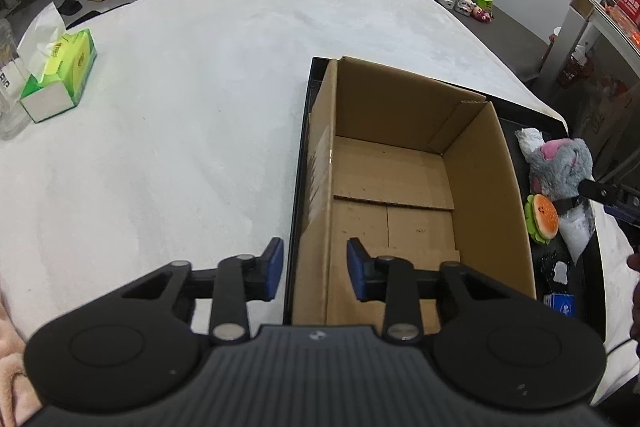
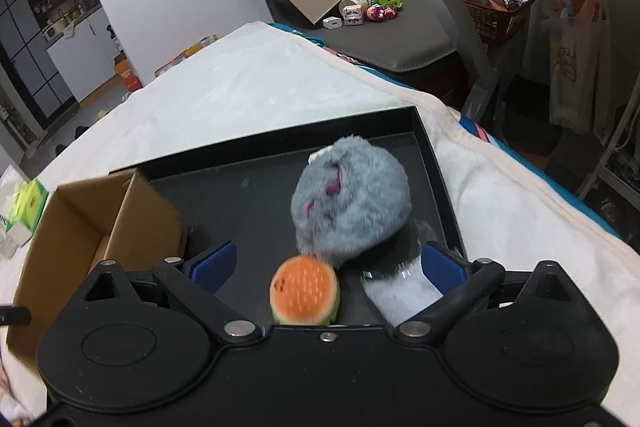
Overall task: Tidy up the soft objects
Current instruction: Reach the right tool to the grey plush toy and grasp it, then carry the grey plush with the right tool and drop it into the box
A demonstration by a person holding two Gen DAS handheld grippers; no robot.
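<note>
An empty cardboard box (image 1: 400, 171) stands on a black tray (image 1: 298, 163) on a white blanket. My left gripper (image 1: 314, 269) is open, its jaws on either side of the box's near left wall. To the right of the box on the tray lie a grey plush (image 1: 562, 163), a small burger plush (image 1: 542, 217) and a white soft thing (image 1: 576, 231). In the right wrist view my right gripper (image 2: 328, 263) is open wide, just above the burger plush (image 2: 304, 289), with the grey plush (image 2: 352, 205) beyond it and the white soft thing (image 2: 400, 291) by the right finger. The box (image 2: 96, 223) is at left.
A green tissue box (image 1: 60, 75) sits at the blanket's far left beside a clear container (image 1: 8, 99). The tray's far rim (image 2: 280, 139) lies ahead of the right gripper. A small blue packet (image 1: 562, 303) lies on the tray. Clutter and a bench stand beyond the bed.
</note>
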